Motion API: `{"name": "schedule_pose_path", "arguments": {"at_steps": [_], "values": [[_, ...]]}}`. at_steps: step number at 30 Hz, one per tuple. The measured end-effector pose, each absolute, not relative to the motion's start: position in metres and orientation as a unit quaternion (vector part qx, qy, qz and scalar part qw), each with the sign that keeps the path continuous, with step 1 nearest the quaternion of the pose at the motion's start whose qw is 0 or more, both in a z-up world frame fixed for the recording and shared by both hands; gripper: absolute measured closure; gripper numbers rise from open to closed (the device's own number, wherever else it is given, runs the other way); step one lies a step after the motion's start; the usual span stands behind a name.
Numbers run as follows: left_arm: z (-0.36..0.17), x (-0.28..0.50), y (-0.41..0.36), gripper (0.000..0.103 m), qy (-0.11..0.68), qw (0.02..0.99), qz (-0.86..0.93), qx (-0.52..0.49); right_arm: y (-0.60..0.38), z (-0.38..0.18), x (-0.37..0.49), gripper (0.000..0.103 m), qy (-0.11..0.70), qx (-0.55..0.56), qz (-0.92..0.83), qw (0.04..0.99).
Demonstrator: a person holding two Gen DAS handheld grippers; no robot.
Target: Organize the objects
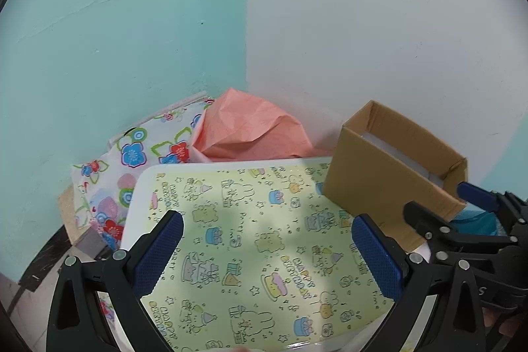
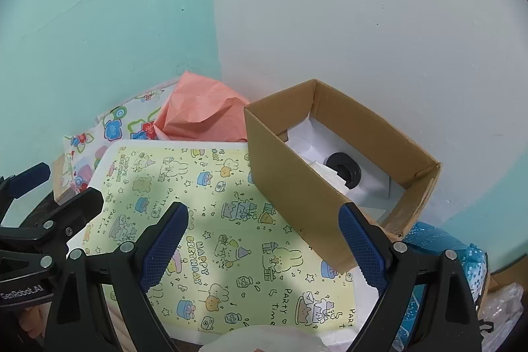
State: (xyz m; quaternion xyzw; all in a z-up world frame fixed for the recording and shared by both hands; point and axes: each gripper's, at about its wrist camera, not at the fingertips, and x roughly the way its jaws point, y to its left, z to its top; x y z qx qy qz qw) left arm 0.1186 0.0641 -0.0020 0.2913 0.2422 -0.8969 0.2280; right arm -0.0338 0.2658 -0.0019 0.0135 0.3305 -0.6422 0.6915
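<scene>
A yellow birthday-print sheet (image 1: 257, 253) (image 2: 224, 226) covers a small white table (image 1: 145, 183) (image 2: 102, 160). An open cardboard box (image 1: 392, 174) (image 2: 316, 187) stands on the table's right side, holding white paper and a black ring-shaped object (image 2: 345, 170). My left gripper (image 1: 267, 253) hangs open above the sheet, nothing between its blue pads. My right gripper (image 2: 264, 246) is open too, over the sheet with its right finger (image 2: 361, 246) near the box's front corner. Each gripper shows at the edge of the other's view, the right gripper (image 1: 468, 230) and the left gripper (image 2: 49, 213).
Crumpled pink paper (image 1: 247, 131) (image 2: 201, 111) and a floral-print cloth (image 1: 132, 160) (image 2: 112, 127) lie behind the table in the wall corner. A blue spotted bag (image 2: 439, 253) (image 1: 478, 220) sits right of the box. A clear plastic bag (image 2: 501, 309) lies at far right.
</scene>
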Motion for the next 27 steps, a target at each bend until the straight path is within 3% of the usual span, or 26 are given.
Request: {"name": "schedule_pose_path", "arguments": {"at_steps": [27], "values": [[0.0005,0.1173,0.0701,0.000,0.220,0.237,-0.899,0.296,0.2709,-0.0060,-0.0288,0.009,0.332,0.023,-0.639,0.693]]}}
